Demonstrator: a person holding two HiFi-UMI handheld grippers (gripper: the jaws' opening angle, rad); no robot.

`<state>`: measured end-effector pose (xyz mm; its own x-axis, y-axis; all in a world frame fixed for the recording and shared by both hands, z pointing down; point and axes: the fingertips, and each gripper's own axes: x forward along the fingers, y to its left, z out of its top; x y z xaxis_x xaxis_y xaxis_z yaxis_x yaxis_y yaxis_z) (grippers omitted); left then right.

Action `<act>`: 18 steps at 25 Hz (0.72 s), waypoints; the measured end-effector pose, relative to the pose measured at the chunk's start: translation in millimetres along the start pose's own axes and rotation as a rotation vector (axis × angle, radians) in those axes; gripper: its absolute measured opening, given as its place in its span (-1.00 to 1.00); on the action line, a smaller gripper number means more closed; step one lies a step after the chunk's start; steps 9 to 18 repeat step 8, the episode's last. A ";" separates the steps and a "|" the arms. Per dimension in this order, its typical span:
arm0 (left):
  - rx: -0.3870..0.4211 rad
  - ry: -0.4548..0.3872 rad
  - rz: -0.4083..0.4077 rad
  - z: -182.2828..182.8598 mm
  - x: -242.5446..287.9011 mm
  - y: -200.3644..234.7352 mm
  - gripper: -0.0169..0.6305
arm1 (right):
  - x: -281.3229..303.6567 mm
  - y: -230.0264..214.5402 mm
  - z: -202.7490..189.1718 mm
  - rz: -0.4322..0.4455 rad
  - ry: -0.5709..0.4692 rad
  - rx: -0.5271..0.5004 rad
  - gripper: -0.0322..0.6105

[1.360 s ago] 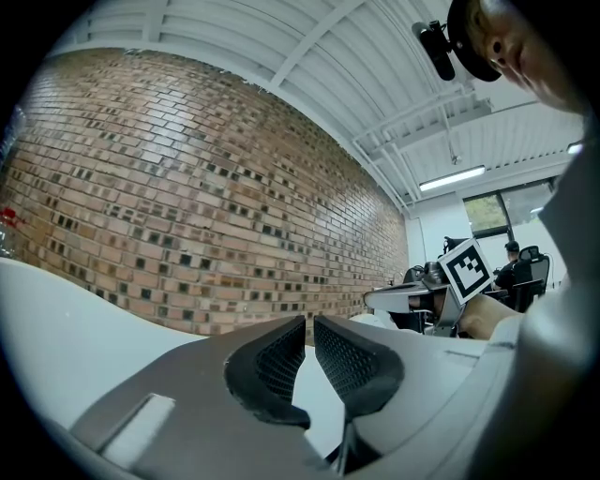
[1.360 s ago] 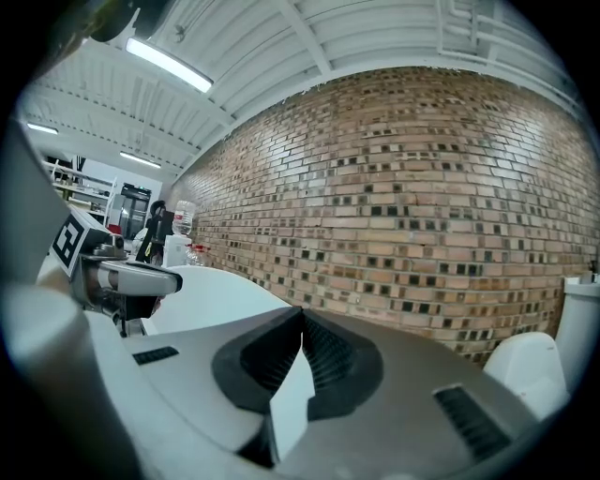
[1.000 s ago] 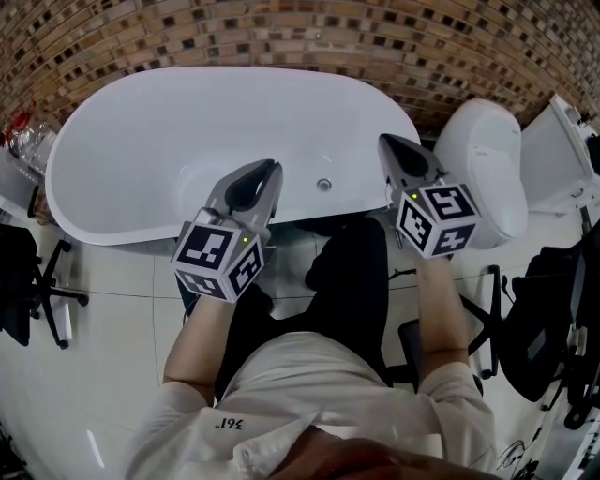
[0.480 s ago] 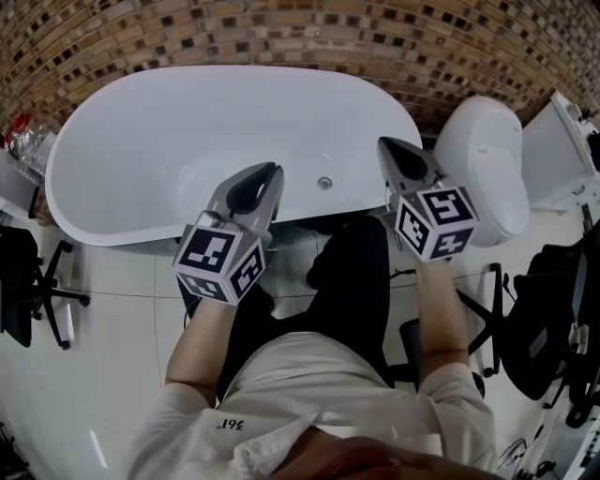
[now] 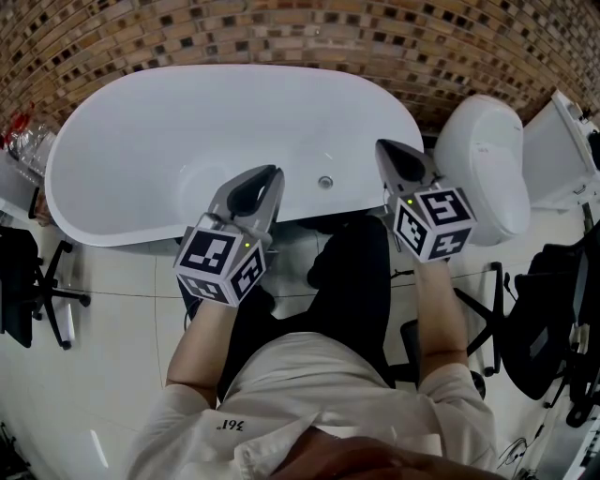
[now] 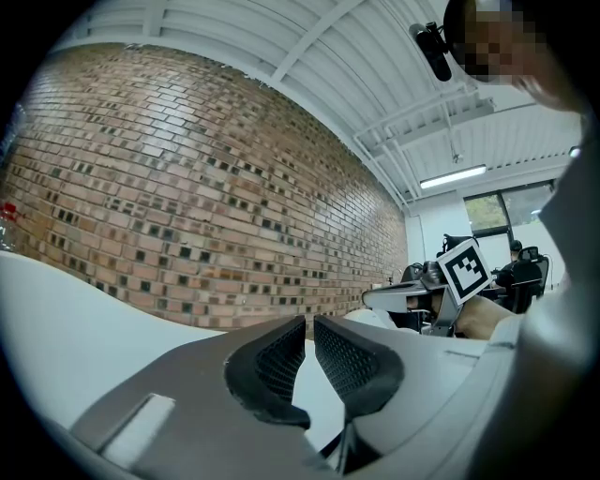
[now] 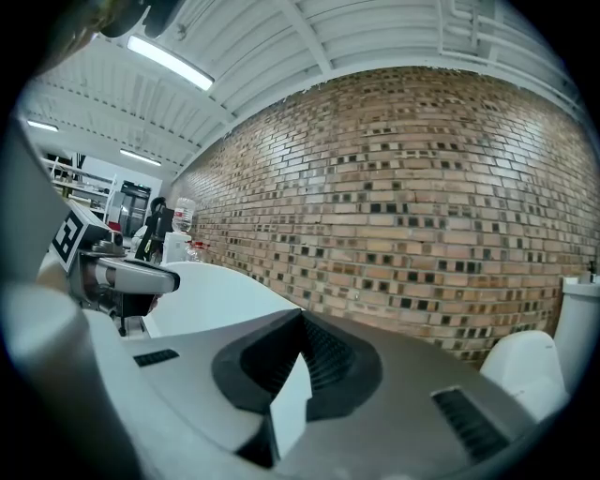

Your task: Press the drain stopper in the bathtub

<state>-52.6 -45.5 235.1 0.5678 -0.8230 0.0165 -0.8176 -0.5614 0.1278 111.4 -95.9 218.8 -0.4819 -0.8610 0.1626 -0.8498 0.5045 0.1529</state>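
Note:
The white oval bathtub (image 5: 122,122) lies ahead of me below the brick wall. A small round metal fitting (image 5: 324,182) shows low on its near inner wall; a faint round hollow (image 5: 202,178) shows on the tub floor to its left. My left gripper (image 5: 274,172) hovers over the tub's near rim, left of the fitting, shut with only a thin slit between its pads (image 6: 281,354) and nothing held. My right gripper (image 5: 382,146) is above the tub's right end, shut and empty (image 7: 302,317). Neither touches the fitting.
A white toilet (image 5: 483,169) stands right of the tub. Black office chairs (image 5: 23,281) (image 5: 544,319) sit at both sides on the pale tiled floor. The brick wall (image 5: 281,28) runs behind the tub. My dark-trousered legs (image 5: 352,272) are just before the rim.
Almost nothing differs: both grippers hold their places, the right one drifting a few pixels left. Both stay shut.

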 end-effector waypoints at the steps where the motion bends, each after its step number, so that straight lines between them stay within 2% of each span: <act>1: -0.001 0.000 -0.001 -0.3 0.3 -0.1 -0.83 | 0.3 0.1 -0.2 0.001 0.001 -0.001 -0.85; 18: -0.005 0.006 -0.009 -4.8 1.6 -2.8 -0.83 | 2.0 4.8 -2.6 0.015 0.005 -0.005 -0.85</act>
